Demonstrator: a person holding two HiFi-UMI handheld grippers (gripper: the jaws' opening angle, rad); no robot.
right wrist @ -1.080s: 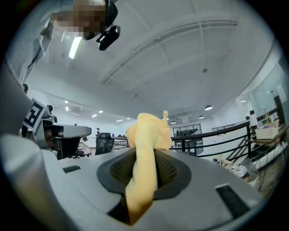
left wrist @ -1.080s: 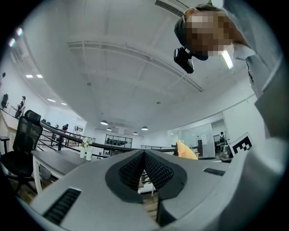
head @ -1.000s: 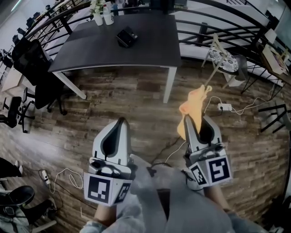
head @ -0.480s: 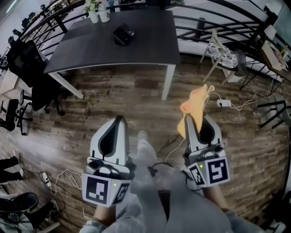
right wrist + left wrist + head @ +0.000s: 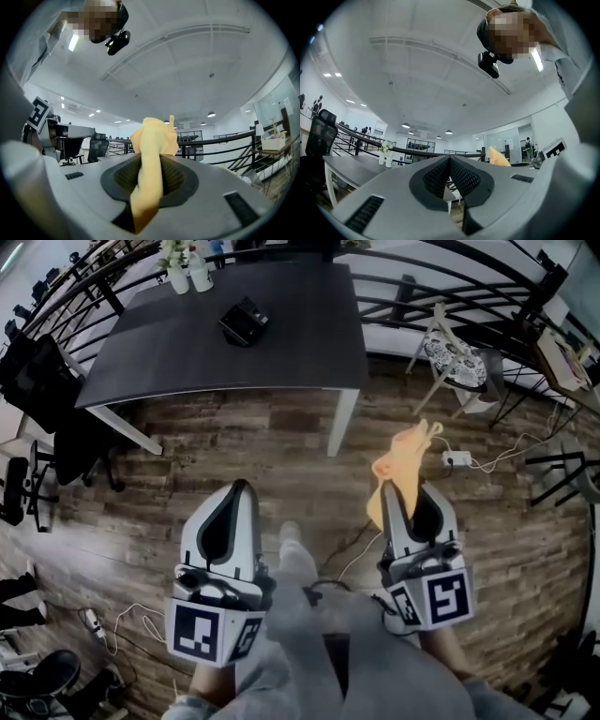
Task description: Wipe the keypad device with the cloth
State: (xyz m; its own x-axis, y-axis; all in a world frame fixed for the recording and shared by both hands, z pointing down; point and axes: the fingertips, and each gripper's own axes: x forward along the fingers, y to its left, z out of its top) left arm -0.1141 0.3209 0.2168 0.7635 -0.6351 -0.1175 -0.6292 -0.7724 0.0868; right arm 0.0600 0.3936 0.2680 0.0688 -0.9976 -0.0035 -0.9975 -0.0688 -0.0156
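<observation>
Right claw (image 5: 392, 491) pinches the yellow cloth (image 5: 403, 457), left claw (image 5: 240, 487) closed and empty; keypad device (image 5: 242, 321) lies on the dark surface (image 5: 300, 352), well apart from both; wiping judged not yet begun, approach remains.

Dark table (image 5: 187, 343) on wood-plank floor (image 5: 234, 456), black railing (image 5: 218, 140), office chair (image 5: 37, 381) alongside

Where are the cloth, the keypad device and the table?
cloth (image 5: 403, 457): head view, on its bunched yellow upper part.
keypad device (image 5: 242, 322): head view, on its dark top face.
table (image 5: 291, 343): head view, on a bare part of its dark top.
</observation>
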